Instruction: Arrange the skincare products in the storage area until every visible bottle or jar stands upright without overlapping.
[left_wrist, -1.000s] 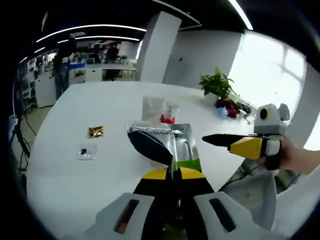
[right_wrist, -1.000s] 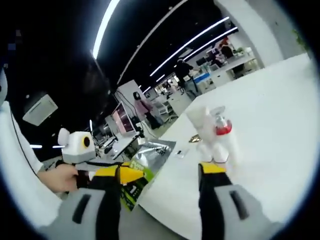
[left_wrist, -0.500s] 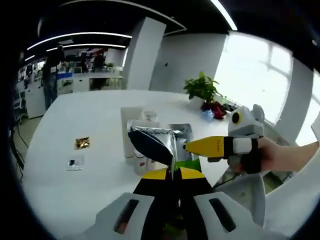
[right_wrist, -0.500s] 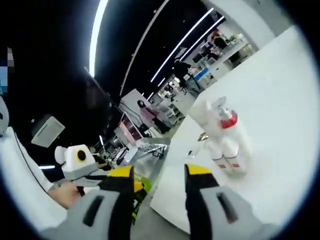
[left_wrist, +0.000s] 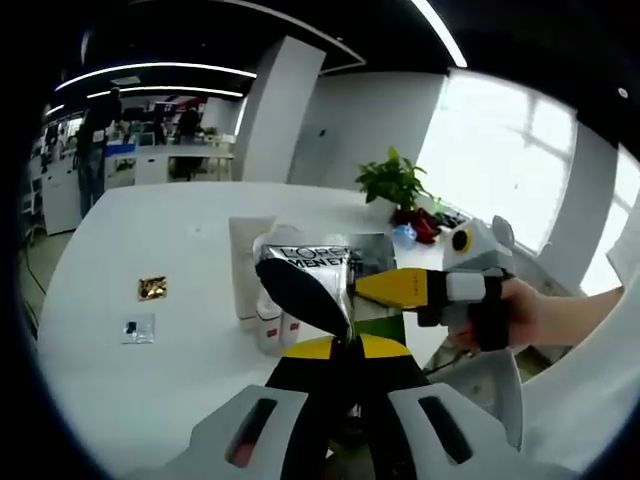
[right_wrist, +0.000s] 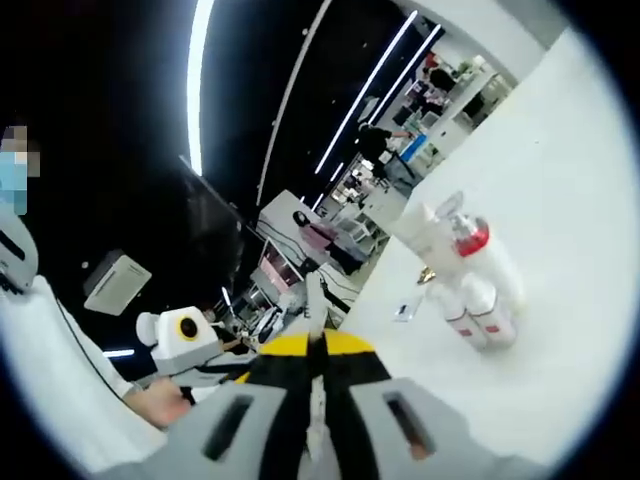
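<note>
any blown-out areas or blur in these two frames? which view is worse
Left gripper view: the window is blown out and the foil pouch glints, though its lettering reads. Right gripper view is worse: the white table nearly clips, so the bottles look washed out and soft, and the whole scene is rolled steeply.

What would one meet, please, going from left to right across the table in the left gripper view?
Clear packet → gold packet → white bottles → silver pouch → right gripper → potted plant.

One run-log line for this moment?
left tongs: shut on silver pouch | right tongs: shut on pouch edge | bottles: upright on white table, untouched
</note>
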